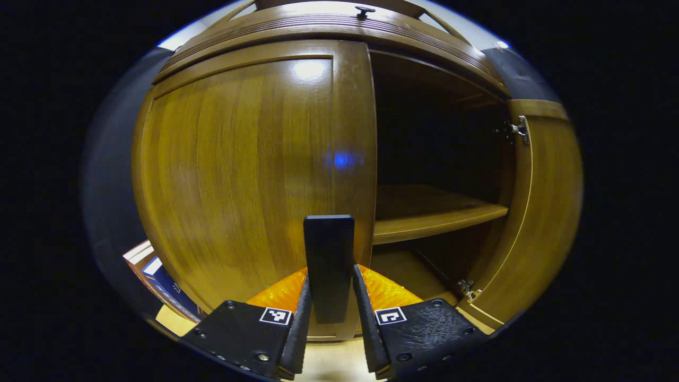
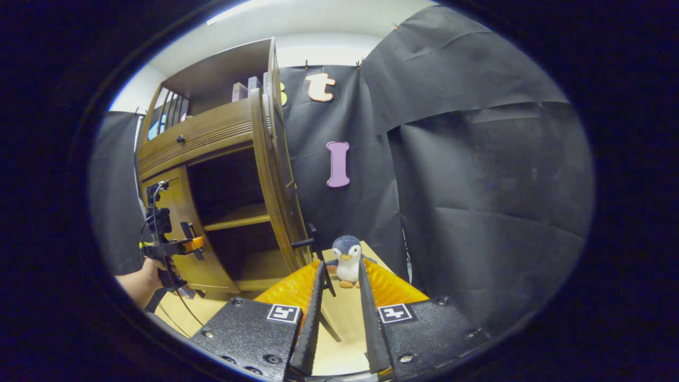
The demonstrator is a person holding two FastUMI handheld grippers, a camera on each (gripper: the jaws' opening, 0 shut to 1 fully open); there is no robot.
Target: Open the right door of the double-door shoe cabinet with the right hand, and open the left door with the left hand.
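Note:
The brown wooden shoe cabinet's left door (image 1: 238,170) stands closed. Its black upright handle (image 1: 329,249) sits between the fingers of my left gripper (image 1: 330,273), which is shut on it. The right door (image 1: 546,212) is swung wide open, showing a dark inside with a shelf (image 1: 424,217). In the right gripper view this open right door (image 2: 276,175) is seen edge-on, its black handle (image 2: 305,243) just left of my right gripper (image 2: 341,268). That gripper is open, with nothing between its fingers. The left gripper (image 2: 167,246), held by a hand (image 2: 143,276), is at the left door (image 2: 204,265).
A small plush penguin (image 2: 347,260) stands on the light wooden floor beyond the right gripper. Black cloth (image 2: 477,185) hangs to the right of the cabinet. A drawer knob (image 1: 365,9) sits above the doors. Books (image 1: 159,276) lie low beside the cabinet's left side.

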